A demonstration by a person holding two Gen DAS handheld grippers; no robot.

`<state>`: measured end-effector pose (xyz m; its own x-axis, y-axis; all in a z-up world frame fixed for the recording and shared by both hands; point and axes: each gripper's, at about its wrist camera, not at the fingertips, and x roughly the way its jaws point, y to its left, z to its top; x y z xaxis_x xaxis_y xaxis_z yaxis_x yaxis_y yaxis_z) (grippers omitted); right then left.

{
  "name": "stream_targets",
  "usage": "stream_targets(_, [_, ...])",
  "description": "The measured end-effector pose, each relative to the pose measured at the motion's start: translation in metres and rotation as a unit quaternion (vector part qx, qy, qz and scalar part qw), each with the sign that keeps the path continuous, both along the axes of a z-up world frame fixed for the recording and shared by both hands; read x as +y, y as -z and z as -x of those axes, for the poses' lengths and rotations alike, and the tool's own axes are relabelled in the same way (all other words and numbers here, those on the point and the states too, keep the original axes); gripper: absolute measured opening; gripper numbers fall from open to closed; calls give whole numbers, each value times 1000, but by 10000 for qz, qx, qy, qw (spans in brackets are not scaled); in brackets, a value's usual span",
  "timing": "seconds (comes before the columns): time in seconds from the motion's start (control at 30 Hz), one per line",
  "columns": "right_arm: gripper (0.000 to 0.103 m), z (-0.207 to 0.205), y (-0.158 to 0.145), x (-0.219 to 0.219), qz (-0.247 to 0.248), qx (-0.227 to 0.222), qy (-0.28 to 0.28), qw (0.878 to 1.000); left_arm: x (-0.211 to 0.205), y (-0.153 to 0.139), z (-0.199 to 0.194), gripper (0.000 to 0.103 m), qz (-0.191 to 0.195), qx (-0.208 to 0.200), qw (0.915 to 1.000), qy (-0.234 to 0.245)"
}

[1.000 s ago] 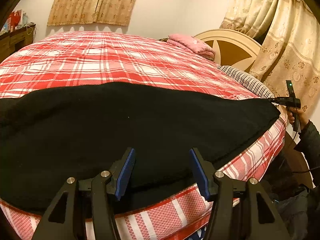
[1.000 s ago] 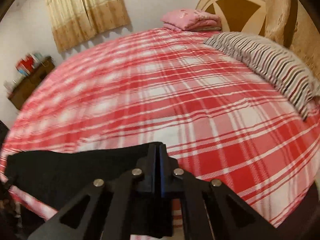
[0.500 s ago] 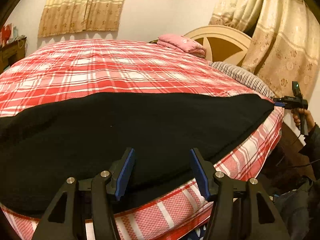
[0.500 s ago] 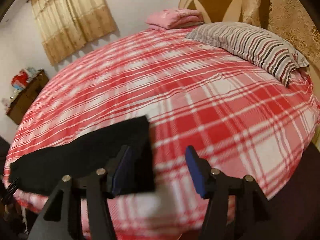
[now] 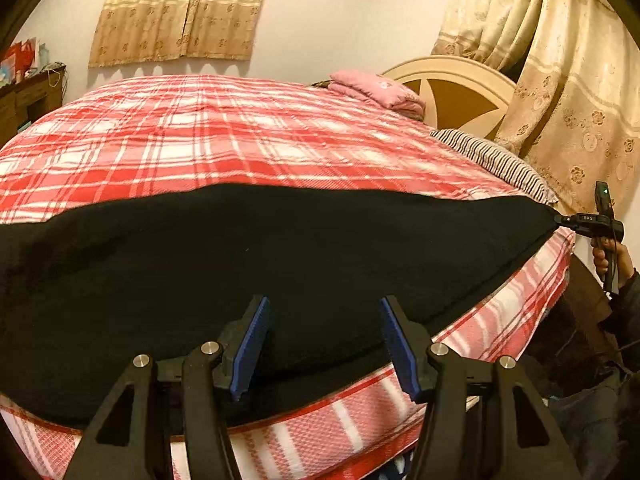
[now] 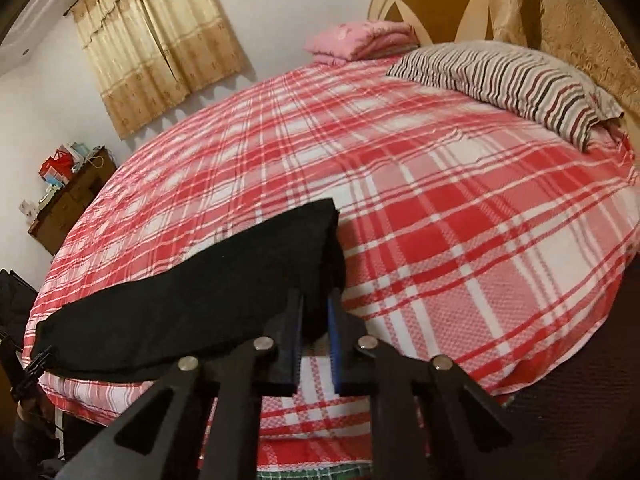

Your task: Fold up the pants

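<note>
Black pants (image 5: 280,264) were laid lengthwise along the near edge of the red plaid bed (image 5: 240,140), flat, presumably so that the ends could be brought together. Their end corner was being pinched by the right gripper (image 6: 316,320), whose jaws were closing on the fabric, likely to lift it. The left gripper (image 5: 324,344) was held spread above the pants' near edge, nothing gripped.

Location: a home bedroom. A round bed (image 6: 460,240) with red plaid bedding fills the room, a striped pillow (image 6: 516,80) and cream headboard (image 5: 456,92) at its far end. Beige curtains (image 5: 180,12) hang behind; a wooden cabinet (image 6: 68,208) stands far left.
</note>
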<state>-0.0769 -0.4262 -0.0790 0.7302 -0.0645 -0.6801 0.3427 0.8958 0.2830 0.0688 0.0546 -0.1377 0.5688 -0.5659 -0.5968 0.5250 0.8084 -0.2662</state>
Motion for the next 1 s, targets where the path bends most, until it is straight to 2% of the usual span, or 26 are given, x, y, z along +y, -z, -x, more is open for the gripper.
stream_targets(0.1, [13,-4,17,-6,-3,266,127,9996,2,8,-2,59,-171,52,9998,-56])
stream_targets(0.17, [15,-3,22,-7,-26,257,94,9996,3,6,-1,59,-152,38,9999,-67])
stream_targets(0.2, [21,-2,20,-6,63,283,102,9995,5,4,-1,59,-126,17,9999,-68])
stream_targets(0.23, [33,0,16,-4,162,300,193,9992,4,2,0,59,-100,-15,9999,-62])
stream_targets(0.3, [41,4,6,1,476,283,424,9976,2,-1,2,59,-70,-68,10000,-2])
stream_targets(0.37, [43,7,-9,16,1100,243,551,9921,-3,-2,4,59,-96,-98,9999,83])
stream_targets(0.43, [47,6,-19,32,1268,89,379,9912,-11,-3,8,59,-135,-129,9996,191])
stream_targets(0.53, [52,-12,-24,79,1378,33,-403,9896,-34,-3,16,59,-372,-262,9979,461])
stream_targets(0.6, [52,-28,-18,118,1594,104,-1040,9817,-53,-4,26,59,-617,-468,9948,666])
stream_targets(0.67, [52,-45,-5,164,1759,195,-1773,9681,-66,-3,31,59,-826,-625,9916,777])
stream_targets(0.77, [52,-65,19,218,1941,394,-2529,9470,-80,4,33,59,-1234,-816,9852,864])
stream_targets(0.83, [52,-71,32,240,2104,504,-2867,9333,-79,9,32,59,-1429,-874,9826,807])
stream_targets(0.93, [52,-74,51,263,2489,599,-3166,9133,-71,17,26,59,-1437,-705,9835,844])
stream_targets(1.0, [52,-79,59,270,2607,688,-3236,9070,-69,20,26,59,-1507,-724,9822,859])
